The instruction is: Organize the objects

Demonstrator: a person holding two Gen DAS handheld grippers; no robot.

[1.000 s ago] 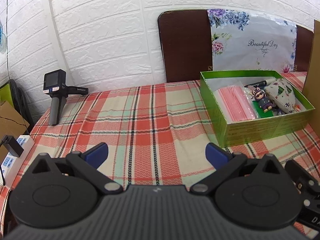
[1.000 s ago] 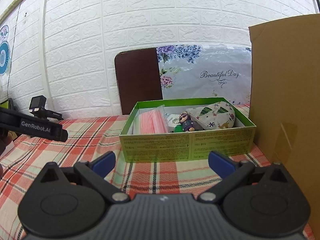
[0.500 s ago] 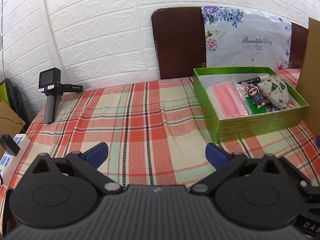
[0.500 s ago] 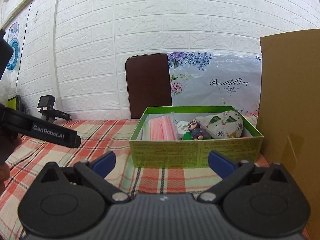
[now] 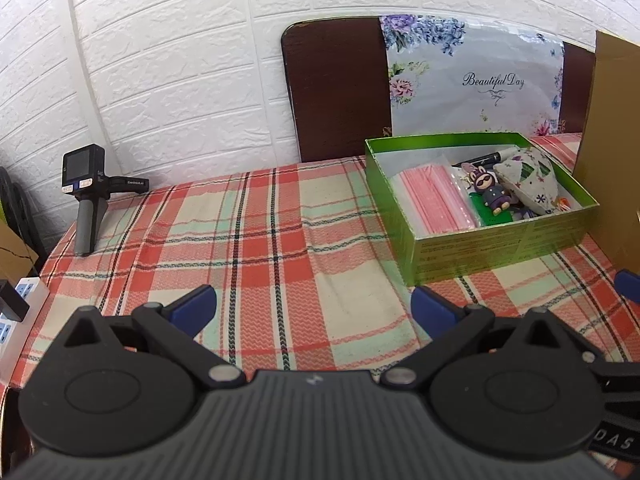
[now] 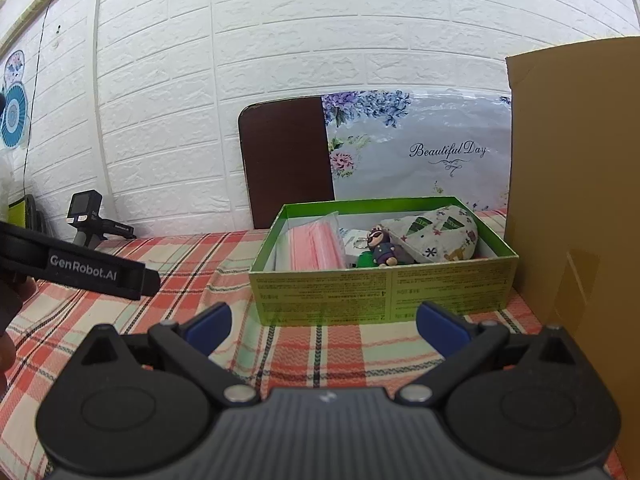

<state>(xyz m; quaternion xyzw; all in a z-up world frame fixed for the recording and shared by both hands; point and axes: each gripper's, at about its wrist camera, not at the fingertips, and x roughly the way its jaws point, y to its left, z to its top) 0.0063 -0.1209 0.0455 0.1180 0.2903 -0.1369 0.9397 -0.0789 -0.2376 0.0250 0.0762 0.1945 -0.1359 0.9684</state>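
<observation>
Left wrist view: your left tool [image 5: 312, 304] is spread wide and holds nothing, above the plaid-covered surface [image 5: 256, 248]. The green box [image 5: 500, 240] sits ahead and to its right, toward the surface's far right corner, holding a pink bag [image 5: 434, 204], a purple figurine [image 5: 490, 194] and a patterned pouch [image 5: 528, 180].

Right wrist view: your right tool [image 6: 324, 322] is likewise wide open and empty; the green box [image 6: 384, 292] lies directly ahead, just beside a cardboard panel [image 6: 580, 200].

Both wrist views face the green box [image 5: 480, 240] from nearby.
</observation>
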